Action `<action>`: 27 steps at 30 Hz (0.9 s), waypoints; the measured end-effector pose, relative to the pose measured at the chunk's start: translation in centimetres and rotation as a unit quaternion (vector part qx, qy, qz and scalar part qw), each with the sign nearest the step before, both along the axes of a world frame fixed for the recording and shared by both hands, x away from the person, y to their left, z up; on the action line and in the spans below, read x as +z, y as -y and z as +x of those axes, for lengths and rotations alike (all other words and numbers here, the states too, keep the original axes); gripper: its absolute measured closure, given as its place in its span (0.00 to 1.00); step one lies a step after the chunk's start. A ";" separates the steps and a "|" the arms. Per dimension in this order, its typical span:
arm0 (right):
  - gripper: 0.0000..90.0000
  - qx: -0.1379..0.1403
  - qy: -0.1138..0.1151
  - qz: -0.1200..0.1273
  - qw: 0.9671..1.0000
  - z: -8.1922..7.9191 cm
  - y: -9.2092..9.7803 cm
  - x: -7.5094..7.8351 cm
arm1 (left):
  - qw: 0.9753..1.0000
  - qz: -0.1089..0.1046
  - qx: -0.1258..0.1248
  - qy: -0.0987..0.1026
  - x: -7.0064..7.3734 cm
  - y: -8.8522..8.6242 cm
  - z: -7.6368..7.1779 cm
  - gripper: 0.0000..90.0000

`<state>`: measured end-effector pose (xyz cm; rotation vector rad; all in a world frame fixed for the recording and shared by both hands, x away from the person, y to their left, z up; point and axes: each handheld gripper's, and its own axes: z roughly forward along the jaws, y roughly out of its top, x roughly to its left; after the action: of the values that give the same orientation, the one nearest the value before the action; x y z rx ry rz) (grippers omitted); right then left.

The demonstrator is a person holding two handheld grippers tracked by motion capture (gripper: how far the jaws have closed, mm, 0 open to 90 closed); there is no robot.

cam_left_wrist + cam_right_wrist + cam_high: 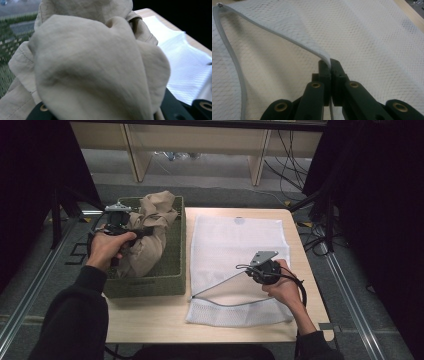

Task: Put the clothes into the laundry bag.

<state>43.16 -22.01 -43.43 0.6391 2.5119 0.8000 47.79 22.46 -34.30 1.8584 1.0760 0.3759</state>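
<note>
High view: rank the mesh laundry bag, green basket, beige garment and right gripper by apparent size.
1. mesh laundry bag
2. green basket, close to the bag, so that order is unsure
3. beige garment
4. right gripper, clearly smallest

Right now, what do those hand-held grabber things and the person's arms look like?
Each hand holds a black tool. The left gripper and right gripper each carry a grey three-cornered plate on top, and a dark cable loops from the right one. Seen close in the right gripper view, the jaws are dark linked bars with brass-coloured rivets. The person wears dark long sleeves.
</note>
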 end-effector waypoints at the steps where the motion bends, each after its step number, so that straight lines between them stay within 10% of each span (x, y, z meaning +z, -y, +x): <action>1: 0.99 0.000 0.000 0.000 1.000 0.0 0.0 0.0 | 1.000 0.000 0.000 0.000 0.0 0.0 0.0 0.79; 13: 0.99 -0.010 0.000 0.013 1.000 0.3 0.1 0.8 | 0.997 -0.043 -0.061 0.022 3.7 1.6 -4.6 0.79; 19: 0.99 -0.008 0.001 0.027 1.000 0.7 0.0 1.7 | 0.991 -0.055 -0.112 0.038 5.6 3.4 -8.0 0.79; 22: 0.99 -0.008 -0.003 0.029 1.000 1.1 0.1 2.1 | 0.985 -0.084 -0.147 0.031 6.2 4.5 -10.1 0.79; 24: 0.99 -0.008 -0.006 0.035 0.999 1.5 0.3 2.1 | 0.979 -0.052 -0.185 0.071 6.6 5.2 -11.3 0.79; 26: 0.99 -0.018 -0.005 0.046 0.999 1.8 0.4 2.1 | 0.977 -0.092 -0.190 0.032 6.5 6.0 -12.5 0.79; 27: 0.99 -0.019 -0.009 0.046 0.999 1.8 0.4 2.2 | 0.971 -0.094 -0.217 0.026 6.5 6.8 -13.4 0.79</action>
<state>44.98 -22.44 -41.23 0.7253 2.4837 0.9055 34.35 15.65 -27.84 1.8386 0.6190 0.0632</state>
